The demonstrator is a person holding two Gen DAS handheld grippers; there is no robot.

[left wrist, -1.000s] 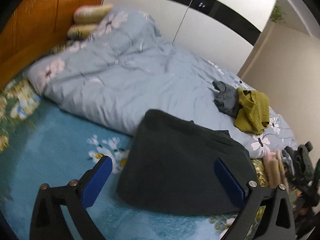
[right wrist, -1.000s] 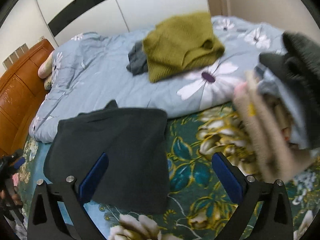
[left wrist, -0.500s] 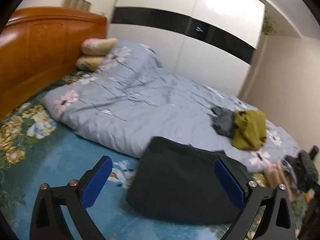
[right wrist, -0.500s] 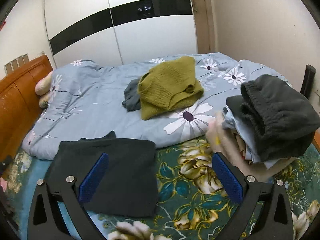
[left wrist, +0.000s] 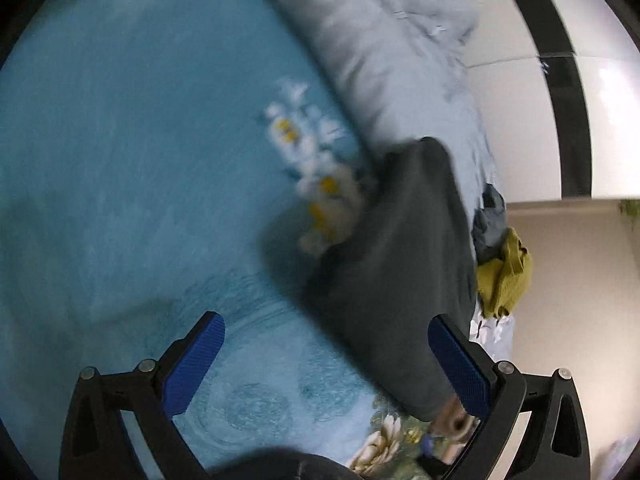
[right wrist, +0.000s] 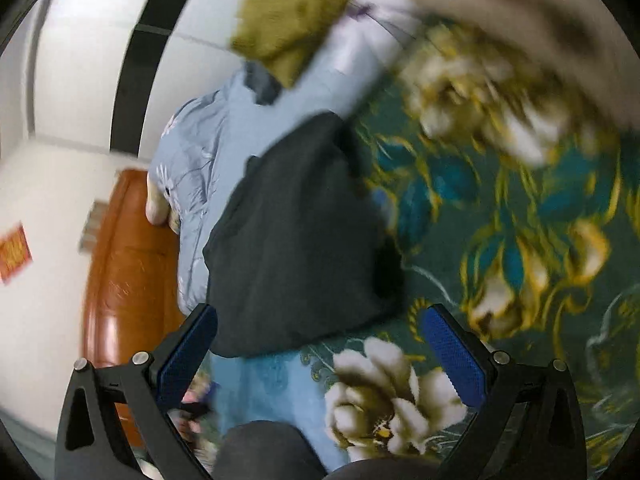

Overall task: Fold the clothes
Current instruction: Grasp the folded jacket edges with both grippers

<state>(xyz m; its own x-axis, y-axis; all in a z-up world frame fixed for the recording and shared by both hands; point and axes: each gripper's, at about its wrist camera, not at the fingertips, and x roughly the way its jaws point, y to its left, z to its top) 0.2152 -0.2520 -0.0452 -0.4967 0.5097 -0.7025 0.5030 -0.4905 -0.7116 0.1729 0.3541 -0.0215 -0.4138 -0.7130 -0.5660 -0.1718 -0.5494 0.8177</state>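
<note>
A folded dark grey garment (left wrist: 404,264) lies flat on the floral bedsheet; it also shows in the right wrist view (right wrist: 296,240). My left gripper (left wrist: 326,364) is open and empty, above the sheet just left of the garment. My right gripper (right wrist: 316,356) is open and empty, over the garment's near edge. An olive-green sweater (left wrist: 506,276) and a small grey-blue garment (left wrist: 490,216) lie crumpled on the blue-grey duvet; both show in the right wrist view, the sweater (right wrist: 292,16) beside the grey-blue one (right wrist: 260,80). Both views are tilted and motion-blurred.
A blue-grey duvet (left wrist: 384,40) covers the far half of the bed. A wooden headboard (right wrist: 128,264) stands at one end. A white wardrobe with a black stripe (left wrist: 560,60) is behind. A blurred stack of folded clothes (right wrist: 520,4) sits at the bed's edge.
Both grippers have rolled sharply sideways and dipped towards the bed, so both views are tilted and blurred. The dark garment has not moved. Both grippers stay open.
</note>
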